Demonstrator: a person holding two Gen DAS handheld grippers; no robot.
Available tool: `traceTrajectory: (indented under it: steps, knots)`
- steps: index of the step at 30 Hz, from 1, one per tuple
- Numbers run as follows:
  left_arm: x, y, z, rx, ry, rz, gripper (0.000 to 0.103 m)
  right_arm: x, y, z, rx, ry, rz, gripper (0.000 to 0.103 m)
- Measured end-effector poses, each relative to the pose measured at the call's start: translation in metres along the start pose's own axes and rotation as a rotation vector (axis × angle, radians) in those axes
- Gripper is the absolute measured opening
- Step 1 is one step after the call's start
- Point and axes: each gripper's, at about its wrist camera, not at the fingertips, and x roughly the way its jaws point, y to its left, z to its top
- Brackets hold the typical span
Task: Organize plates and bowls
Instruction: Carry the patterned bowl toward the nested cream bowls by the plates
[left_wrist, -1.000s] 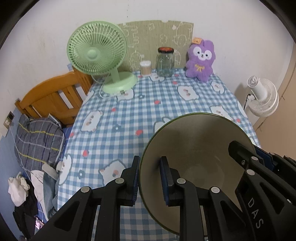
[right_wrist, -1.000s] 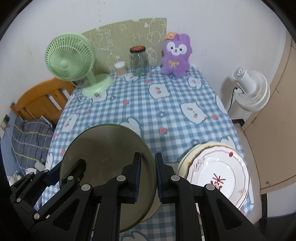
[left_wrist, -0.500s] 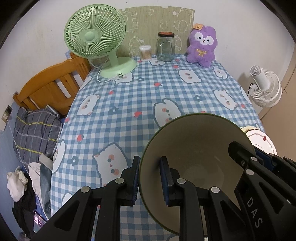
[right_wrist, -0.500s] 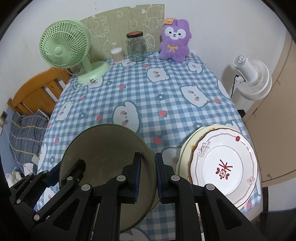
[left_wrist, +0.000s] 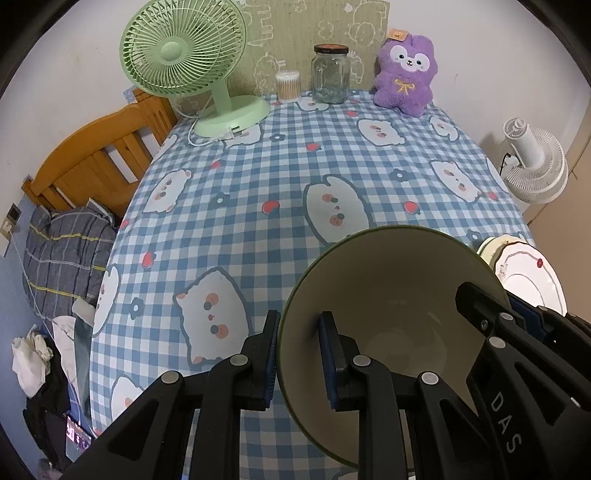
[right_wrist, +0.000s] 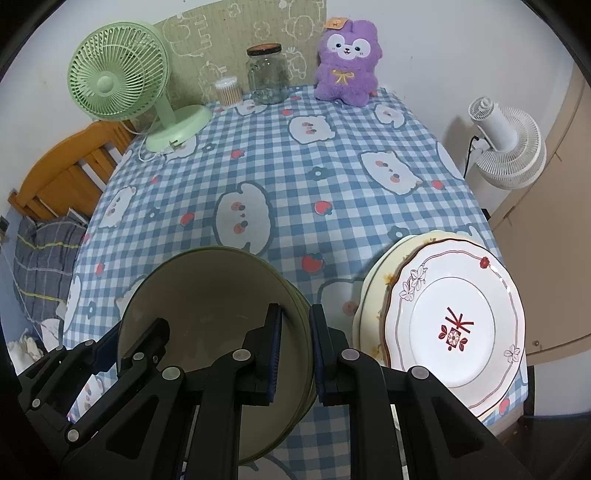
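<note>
A large olive-green bowl (left_wrist: 391, 291) with a cream inside hangs over the near part of the table, held by both grippers. My left gripper (left_wrist: 297, 325) is shut on its left rim, one finger inside and one outside. My right gripper (right_wrist: 295, 317) is shut on the opposite rim of the same bowl (right_wrist: 207, 291). A stack of plates (right_wrist: 454, 325) lies at the near right corner of the table, topped by a white plate with a red flower mark; its edge shows behind the bowl as the plates (left_wrist: 532, 273) in the left wrist view.
The table has a blue checked cloth (right_wrist: 295, 177). Along the far edge stand a green desk fan (left_wrist: 184, 62), a small cotton-swab tub (left_wrist: 288, 86), a glass jar (left_wrist: 330, 74) and a purple plush toy (left_wrist: 404, 74). A white floor fan (right_wrist: 506, 147) stands right of the table, a wooden bed frame (left_wrist: 96, 162) left.
Both grippers have sunk toward the table with the bowl between them and tipped further down. The plate stack has come more fully into view. Both grips are unchanged.
</note>
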Motion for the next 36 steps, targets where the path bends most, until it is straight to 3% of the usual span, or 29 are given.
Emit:
traceTrajectory:
  steps: [21,36]
  knots:
    - [0.018,-0.004,0.001,-0.004,0.039,-0.051,0.018,0.014,-0.003,0.003,-0.006,0.022,-0.057,0.019]
    - [0.014,-0.004,0.001,-0.015,0.024,-0.05,0.021,0.012,-0.007,0.005,-0.019,0.054,-0.007,0.02]
